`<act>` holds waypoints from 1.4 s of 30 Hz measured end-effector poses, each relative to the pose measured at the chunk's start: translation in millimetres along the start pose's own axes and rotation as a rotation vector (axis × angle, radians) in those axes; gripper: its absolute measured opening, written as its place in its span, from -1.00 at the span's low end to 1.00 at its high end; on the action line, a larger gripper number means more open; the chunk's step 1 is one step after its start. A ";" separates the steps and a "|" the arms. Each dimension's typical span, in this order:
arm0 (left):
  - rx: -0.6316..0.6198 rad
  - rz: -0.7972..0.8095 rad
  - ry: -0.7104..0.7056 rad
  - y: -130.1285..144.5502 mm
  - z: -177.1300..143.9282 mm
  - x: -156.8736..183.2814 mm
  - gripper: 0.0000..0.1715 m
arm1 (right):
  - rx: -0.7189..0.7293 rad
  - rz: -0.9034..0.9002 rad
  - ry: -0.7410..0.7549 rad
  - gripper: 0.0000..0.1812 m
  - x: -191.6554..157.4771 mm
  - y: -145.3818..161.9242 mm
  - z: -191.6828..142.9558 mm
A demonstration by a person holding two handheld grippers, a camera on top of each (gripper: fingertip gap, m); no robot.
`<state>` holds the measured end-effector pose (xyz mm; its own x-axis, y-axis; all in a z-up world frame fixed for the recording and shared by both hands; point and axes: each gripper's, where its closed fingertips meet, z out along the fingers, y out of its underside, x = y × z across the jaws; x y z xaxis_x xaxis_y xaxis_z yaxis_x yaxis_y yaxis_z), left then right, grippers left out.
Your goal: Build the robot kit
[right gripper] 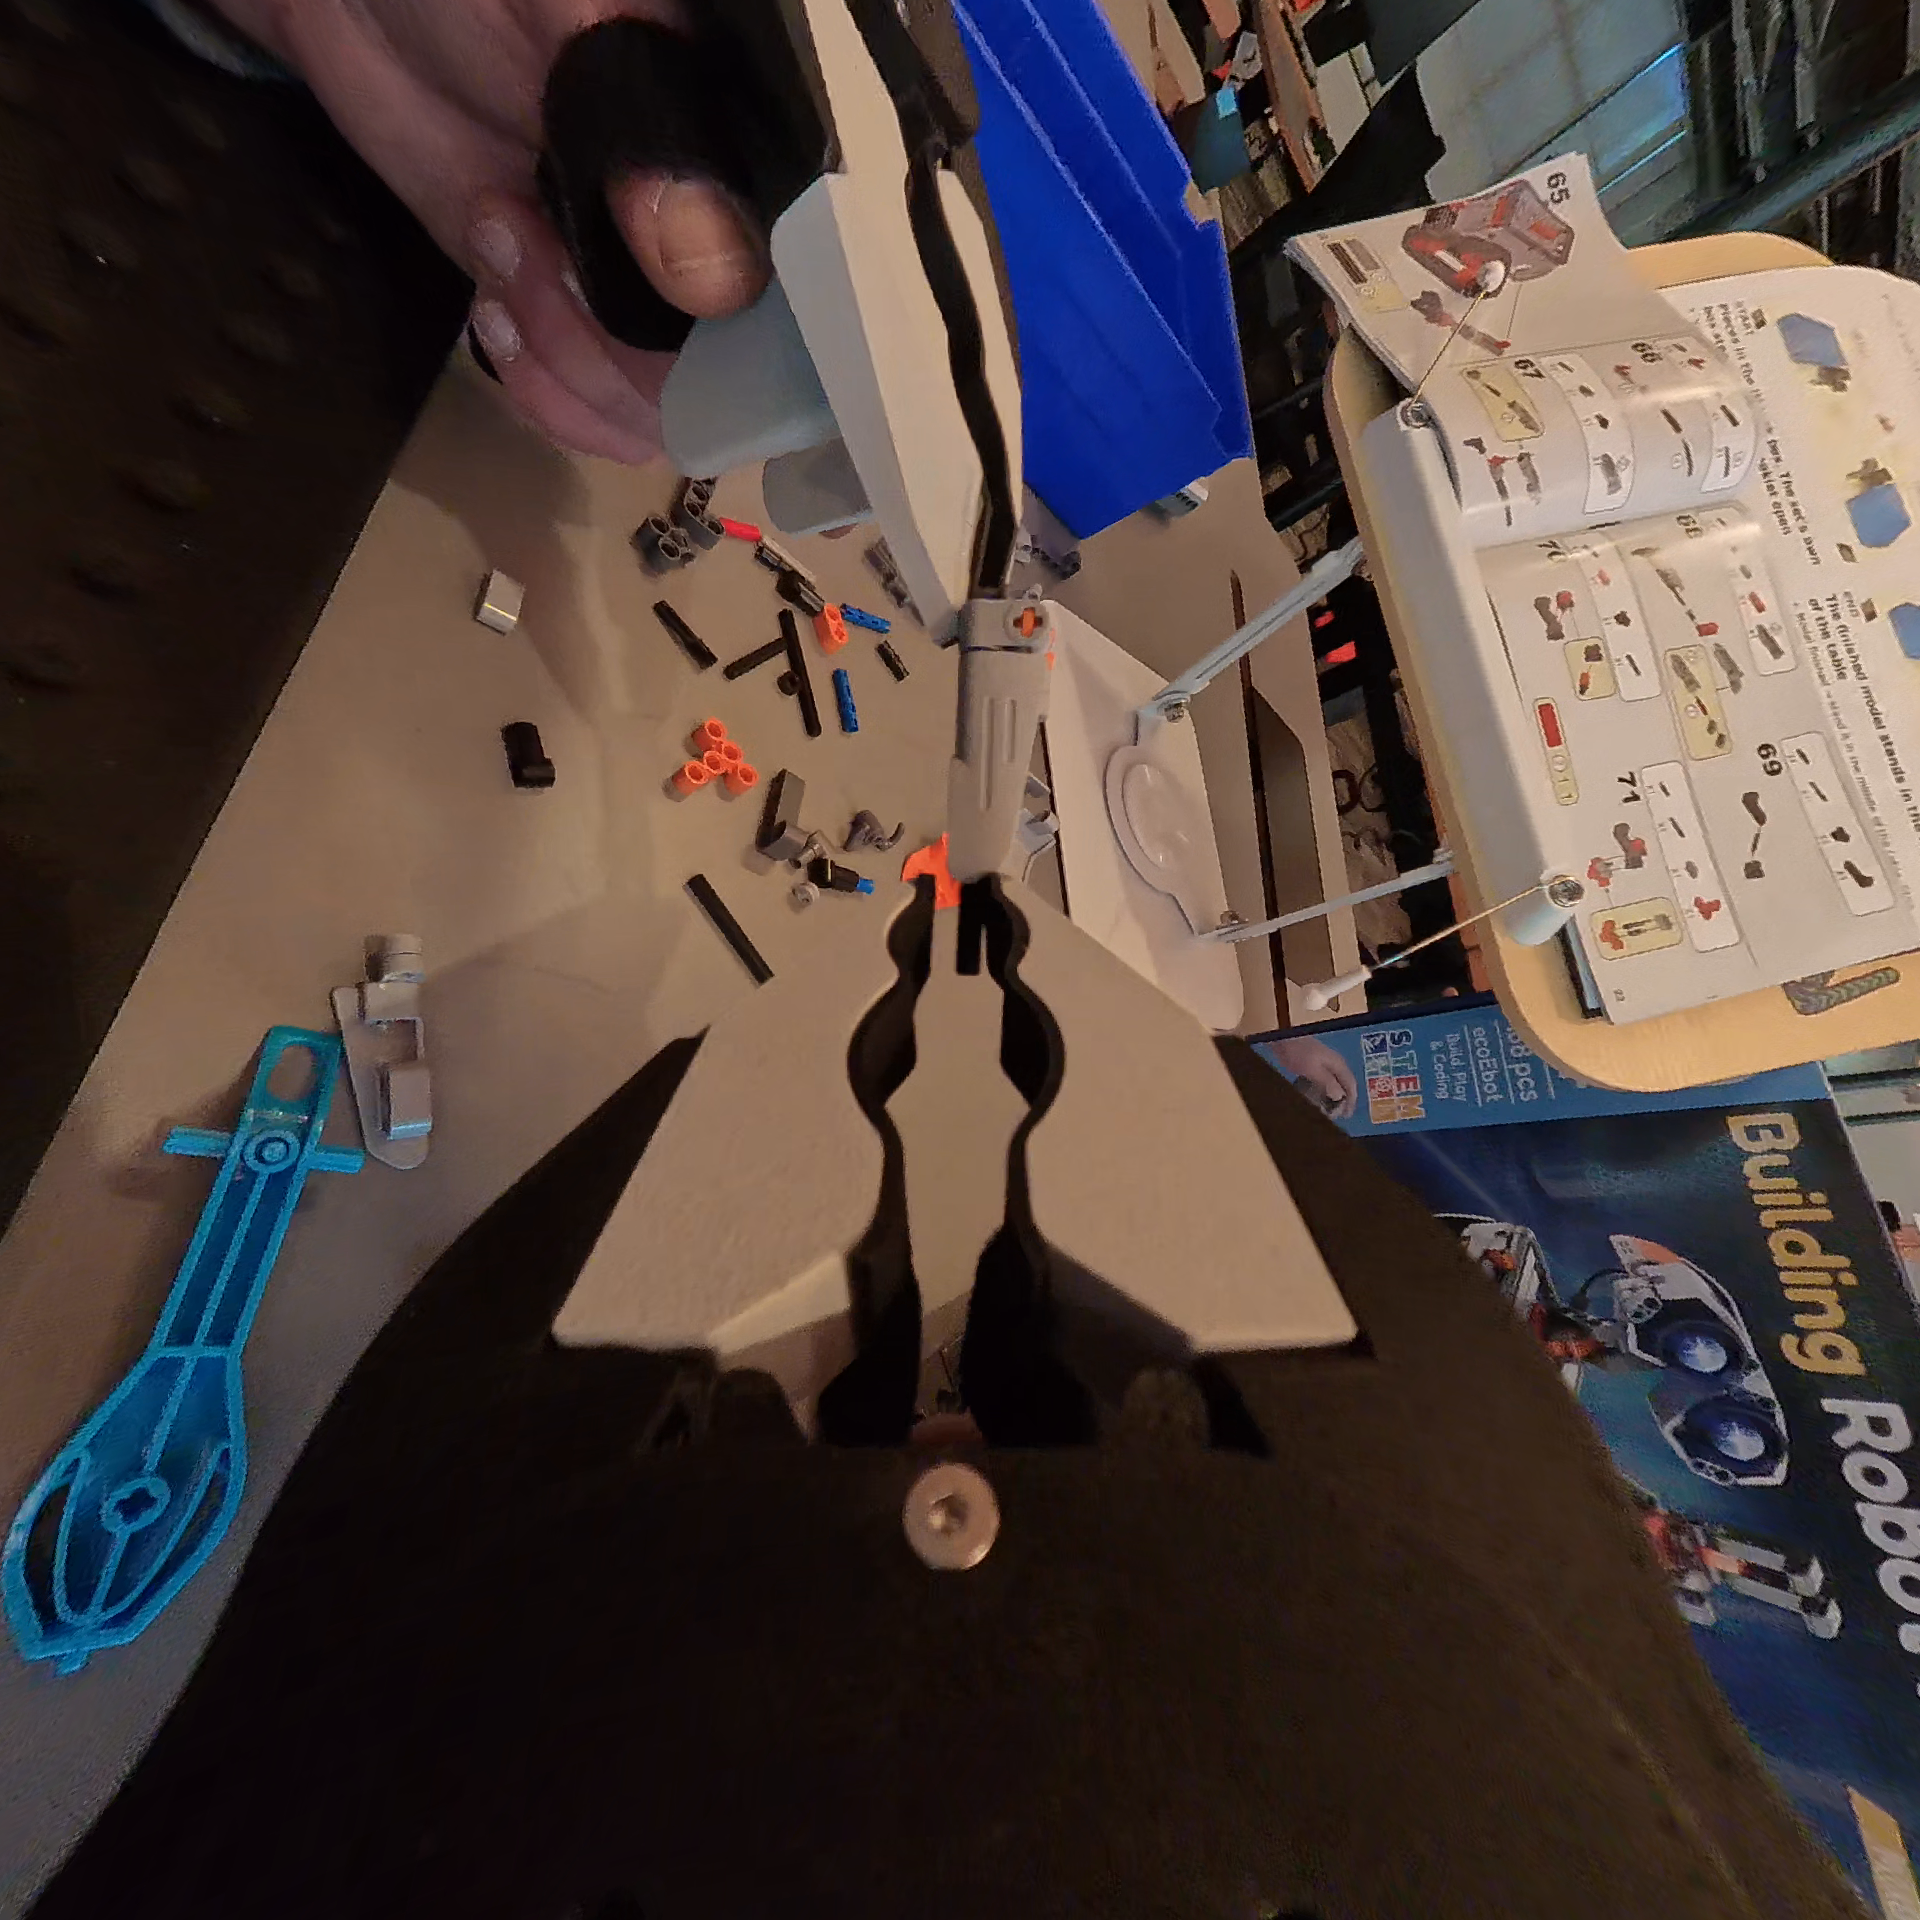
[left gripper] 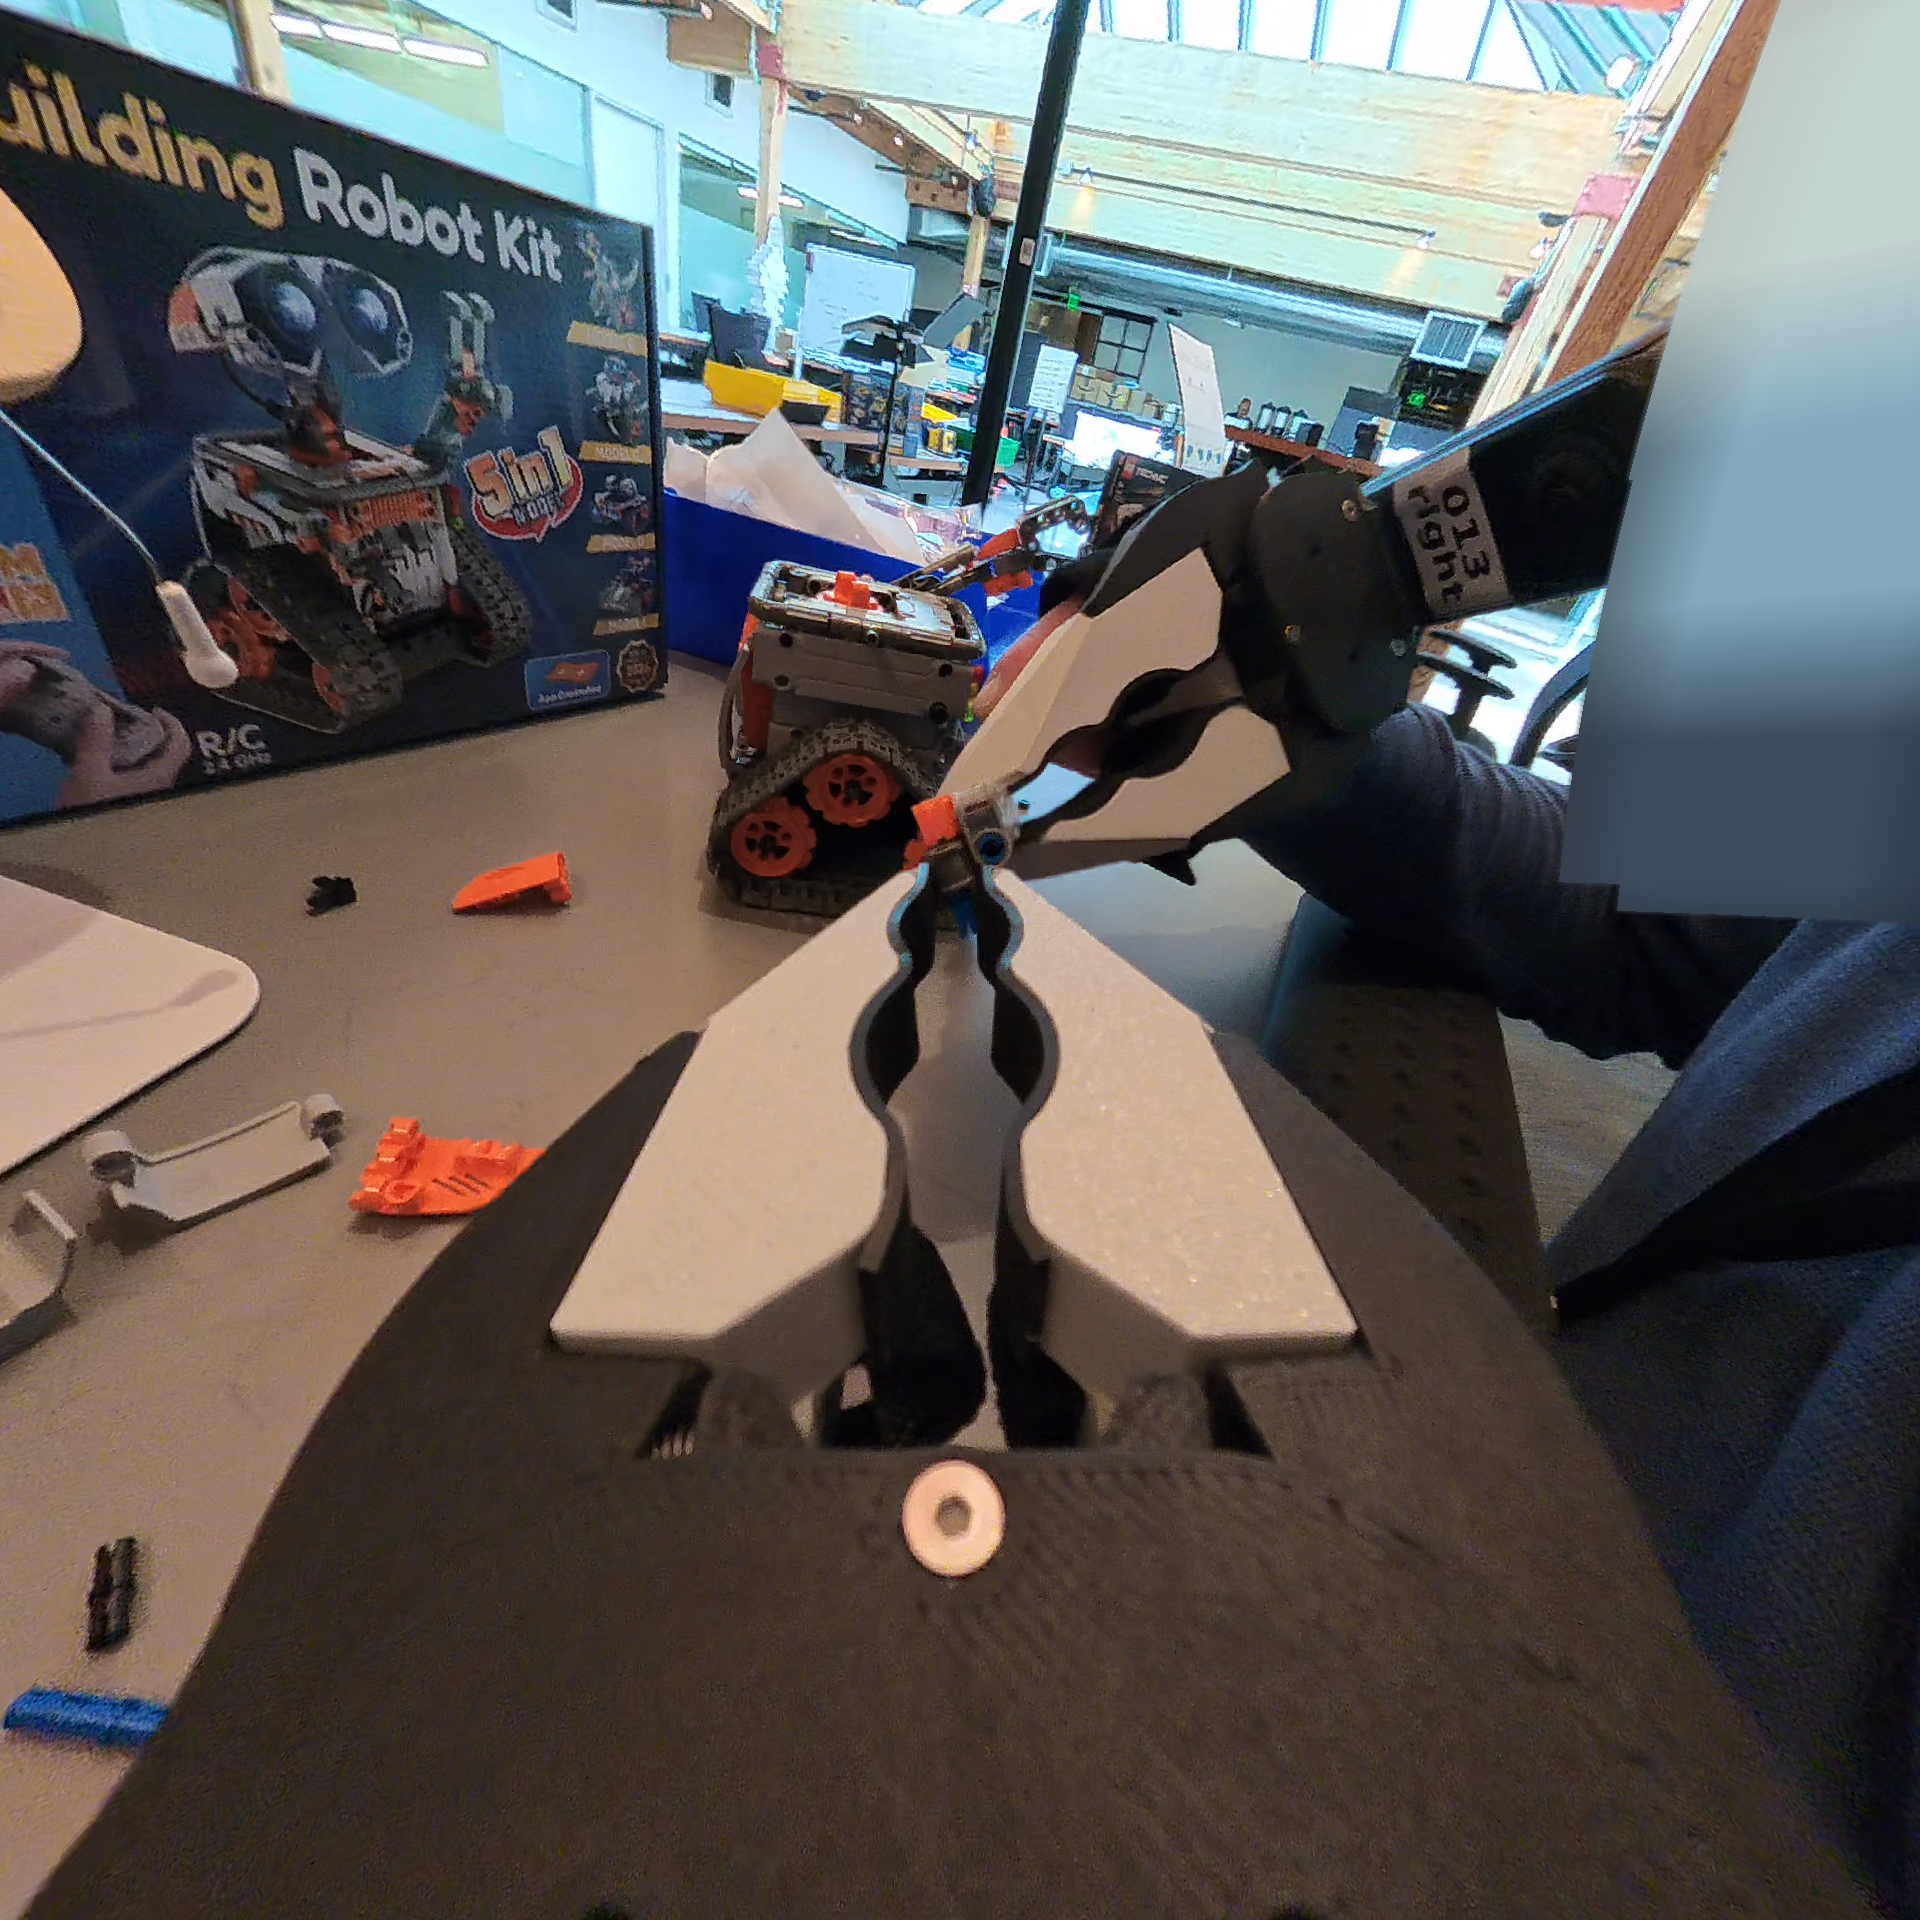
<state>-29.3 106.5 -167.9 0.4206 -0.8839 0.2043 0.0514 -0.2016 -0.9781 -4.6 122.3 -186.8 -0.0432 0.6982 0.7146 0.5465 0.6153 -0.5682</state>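
Both claws, the left gripper (left gripper: pixel 951 883) and the right gripper (left gripper: pixel 1013 821), pinch opposite ends of one small grey-and-orange brick assembly (right gripper: pixel 992 748) held above the table (left gripper: pixel 520 987), beside the tracked robot model (left gripper: pixel 842 727) and scattered loose pieces (right gripper: pixel 748 675).

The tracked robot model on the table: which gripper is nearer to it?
Right, as far as the left wrist view shows. The right gripper reaches in beside the tracked robot model, its upper finger crossing the model's side. The left gripper sits just in front, nearer the camera.
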 end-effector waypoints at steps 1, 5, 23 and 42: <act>0.003 0.018 -0.013 -0.7 -0.4 -0.6 -0.95 | -0.001 0.000 -0.004 -0.85 -1.2 -0.5 -0.2; 0.011 0.084 -0.049 -4.4 -0.8 0.2 -0.95 | 0.012 -0.060 0.055 -0.61 2.0 -11.1 -2.8; 0.015 0.153 -0.086 -6.2 1.3 7.8 -0.96 | -0.016 -0.165 0.253 -0.90 16.1 -16.7 6.0; 0.028 0.085 -0.017 -9.8 -0.7 11.9 -0.95 | 0.001 -0.150 0.212 -0.90 9.1 -16.3 6.2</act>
<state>-25.4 97.7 -155.8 0.4397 -0.8901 0.1199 0.0398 -0.1141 -0.9927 -19.1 120.8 -173.6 0.0528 0.5071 0.8603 0.5461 0.7066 -0.4501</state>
